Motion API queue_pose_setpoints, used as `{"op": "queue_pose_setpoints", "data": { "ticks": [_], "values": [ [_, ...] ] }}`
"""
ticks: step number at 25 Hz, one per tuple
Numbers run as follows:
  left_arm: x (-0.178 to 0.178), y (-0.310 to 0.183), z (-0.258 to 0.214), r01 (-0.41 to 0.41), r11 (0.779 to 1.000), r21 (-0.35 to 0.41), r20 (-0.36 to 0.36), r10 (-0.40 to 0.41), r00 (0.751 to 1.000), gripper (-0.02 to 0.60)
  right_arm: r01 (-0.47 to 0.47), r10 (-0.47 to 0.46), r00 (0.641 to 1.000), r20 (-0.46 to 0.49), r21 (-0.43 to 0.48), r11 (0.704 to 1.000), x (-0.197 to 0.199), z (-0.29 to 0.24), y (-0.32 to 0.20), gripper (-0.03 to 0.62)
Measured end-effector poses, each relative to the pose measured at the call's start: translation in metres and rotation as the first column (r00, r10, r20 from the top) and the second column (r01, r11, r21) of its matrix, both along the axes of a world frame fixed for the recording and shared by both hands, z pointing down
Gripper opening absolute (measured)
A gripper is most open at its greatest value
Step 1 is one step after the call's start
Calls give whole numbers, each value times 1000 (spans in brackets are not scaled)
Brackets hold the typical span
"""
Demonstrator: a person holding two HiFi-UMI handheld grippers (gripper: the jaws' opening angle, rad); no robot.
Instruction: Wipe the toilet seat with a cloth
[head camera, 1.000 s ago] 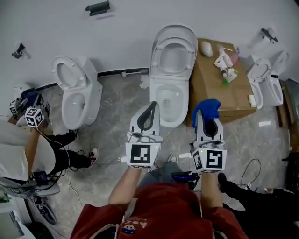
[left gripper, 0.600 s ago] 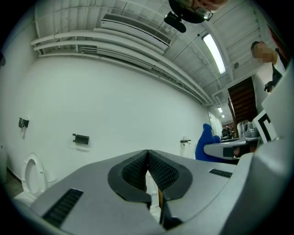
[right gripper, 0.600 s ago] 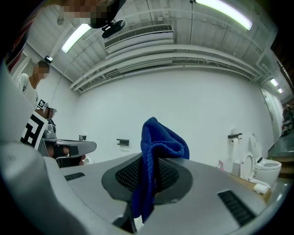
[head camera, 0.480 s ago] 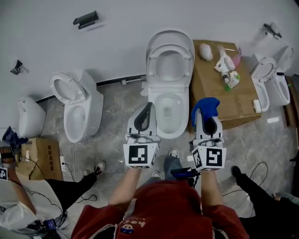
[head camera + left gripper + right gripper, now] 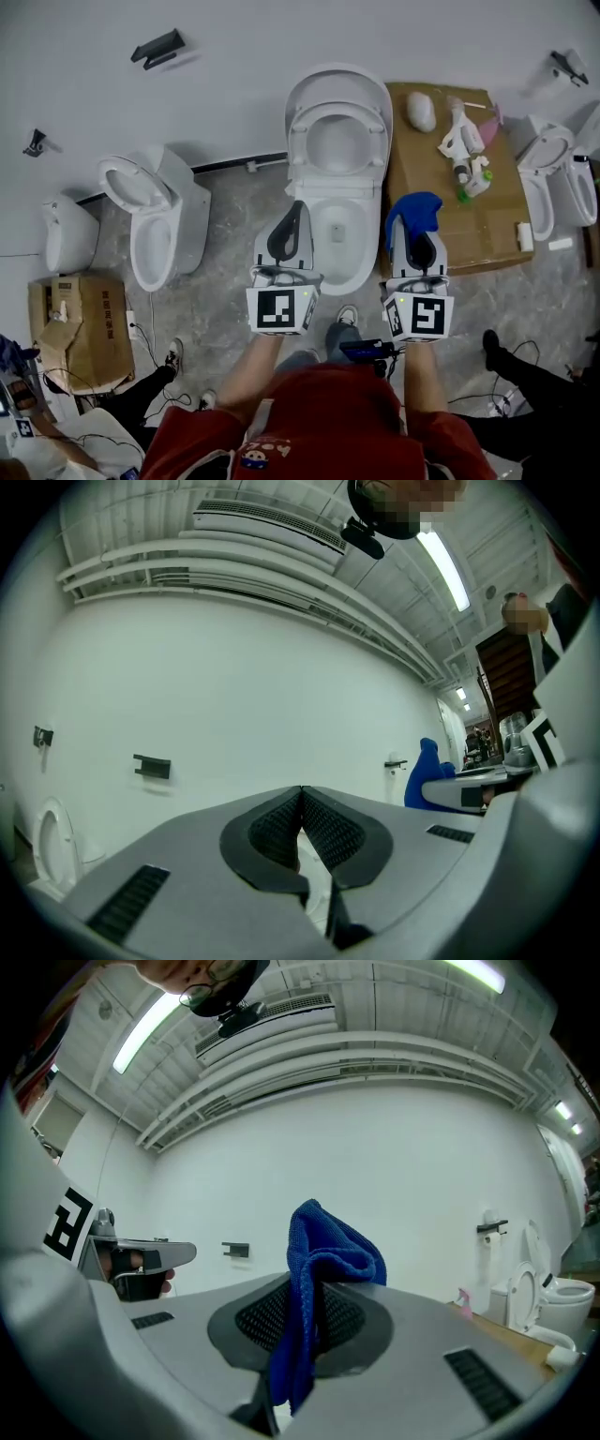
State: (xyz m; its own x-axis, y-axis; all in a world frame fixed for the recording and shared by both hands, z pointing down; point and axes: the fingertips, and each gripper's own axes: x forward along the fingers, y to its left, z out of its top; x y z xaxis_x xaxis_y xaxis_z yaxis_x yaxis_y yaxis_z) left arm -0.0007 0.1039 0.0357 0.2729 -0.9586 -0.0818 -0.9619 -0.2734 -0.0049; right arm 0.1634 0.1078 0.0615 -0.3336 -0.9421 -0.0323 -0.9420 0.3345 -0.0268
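Grey jaws of the left gripper are pressed together with nothing between them. It is held over the near rim of the middle toilet, and the rim could be knocked if that hand were swung carelessly. The seat is seen raised against the lid at the far end. It might be tipped forward onto the bowl if it were dragged toward the near side during wiping. The blue cloth is clamped in the right gripper, but only a fold appears to be caught and most of it is bunched above the jaws. It could be pulled free by friction on the seat and dropped into the bowl.

At the far left a small white fixture is mounted, with a cardboard box near it and a second toilet beside. Right of the middle toilet a larger box is stood, bearing a spray bottle. A third toilet is placed at the far right. Nothing is seen between the cloth and the seat, though cables are strewn on the floor around the feet.
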Motion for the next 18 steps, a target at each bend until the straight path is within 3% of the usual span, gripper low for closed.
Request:
{"op": "queue_pose_setpoints", "data": {
  "ticks": [4, 8, 18],
  "values": [
    [11, -28, 12, 23, 1000, -14, 25, -23, 999, 15, 27, -27, 1000, -7, -13, 1000, 8, 15, -30, 60],
    [12, -47, 34, 19, 999, -27, 3, -19, 1000, 15, 25, -26, 999, -27, -31, 999, 6, 33, -53, 60],
    [-37, -102, 117, 21, 999, -38, -12, -21, 1000, 15, 36, -39, 994, -104, -34, 999, -55, 113, -107, 60]
  ]
}}
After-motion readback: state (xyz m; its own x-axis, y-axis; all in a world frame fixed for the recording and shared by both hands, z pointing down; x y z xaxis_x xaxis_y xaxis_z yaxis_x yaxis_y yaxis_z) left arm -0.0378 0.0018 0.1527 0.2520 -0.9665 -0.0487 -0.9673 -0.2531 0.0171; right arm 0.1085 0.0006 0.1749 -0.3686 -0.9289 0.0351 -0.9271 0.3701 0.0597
